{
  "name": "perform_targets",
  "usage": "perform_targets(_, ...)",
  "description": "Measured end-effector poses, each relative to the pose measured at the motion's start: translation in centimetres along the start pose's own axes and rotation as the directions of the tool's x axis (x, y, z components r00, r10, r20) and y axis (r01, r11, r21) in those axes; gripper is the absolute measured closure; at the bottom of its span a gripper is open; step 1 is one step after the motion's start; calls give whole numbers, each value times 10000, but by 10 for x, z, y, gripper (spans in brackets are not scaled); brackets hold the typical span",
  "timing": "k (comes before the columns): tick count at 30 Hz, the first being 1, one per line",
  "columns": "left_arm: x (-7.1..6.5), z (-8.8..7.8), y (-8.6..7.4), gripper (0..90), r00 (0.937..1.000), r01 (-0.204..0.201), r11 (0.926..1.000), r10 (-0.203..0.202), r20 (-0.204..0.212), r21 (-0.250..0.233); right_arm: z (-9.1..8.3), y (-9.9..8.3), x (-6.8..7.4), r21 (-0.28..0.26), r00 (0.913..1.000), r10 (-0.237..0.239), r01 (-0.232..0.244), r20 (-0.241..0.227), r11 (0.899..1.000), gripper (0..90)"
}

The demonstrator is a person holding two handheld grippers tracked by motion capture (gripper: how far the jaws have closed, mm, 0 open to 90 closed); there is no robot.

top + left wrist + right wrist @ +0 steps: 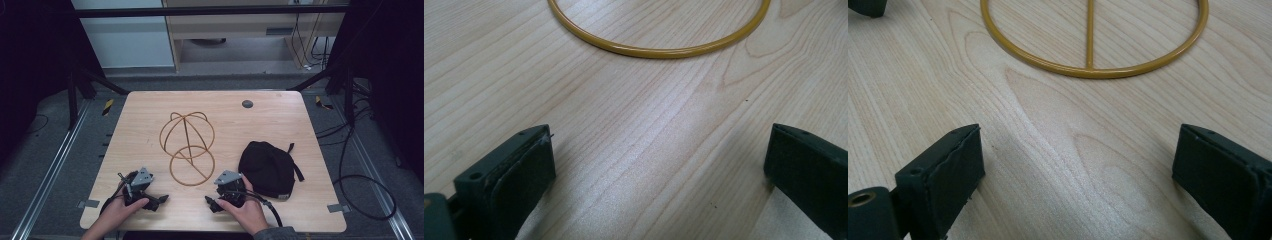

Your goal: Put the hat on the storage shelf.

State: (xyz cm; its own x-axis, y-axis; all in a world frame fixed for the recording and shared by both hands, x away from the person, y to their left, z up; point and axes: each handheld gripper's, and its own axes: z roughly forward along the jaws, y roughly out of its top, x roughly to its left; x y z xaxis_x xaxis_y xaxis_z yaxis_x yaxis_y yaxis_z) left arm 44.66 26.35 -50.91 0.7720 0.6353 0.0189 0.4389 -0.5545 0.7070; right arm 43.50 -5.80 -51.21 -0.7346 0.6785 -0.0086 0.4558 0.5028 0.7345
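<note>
A gold wire hat stand [188,135] stands in the middle of the wooden table [280,115], a domed frame over a flat base ring [192,184]. To its right lies a black cap [267,167]. My left gripper [159,201] rests near the front edge, left of the ring, with its jaws pointing right. In the left gripper view it [661,145] is open over bare wood, with the ring [659,52] ahead of it. My right gripper [210,203] sits between ring and cap, pointing left. It [1080,140] is open and holds nothing, and the ring [1088,72] is just beyond.
A small grey round plug [247,104] sits in the table top near the far edge. Metal frame rails [55,165] run along both sides, and black cables [365,190] lie on the floor at the right. A tip of the other gripper [865,6] shows in the right gripper view.
</note>
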Motion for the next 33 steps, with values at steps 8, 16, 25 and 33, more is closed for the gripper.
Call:
perform_targets(8,0,0,0,0,10000,-3,10000,3,-4,-1,0,0,1,-2,9999,122,-122,117,9999,64)
perform_targets(16,0,0,0,0,10000,-26,10000,26,-9,3,-11,7,3,86,9934,370,-381,1089,9992,108)
perform_targets(25,-1,0,0,0,10000,48,10000,-48,-16,-5,-64,9,-8,-698,9711,854,-715,2227,9950,88)
perform_targets(33,-1,0,0,0,10000,47,10000,-47,-16,-5,-113,-15,-39,-1416,8988,2219,-1808,3781,9733,103)
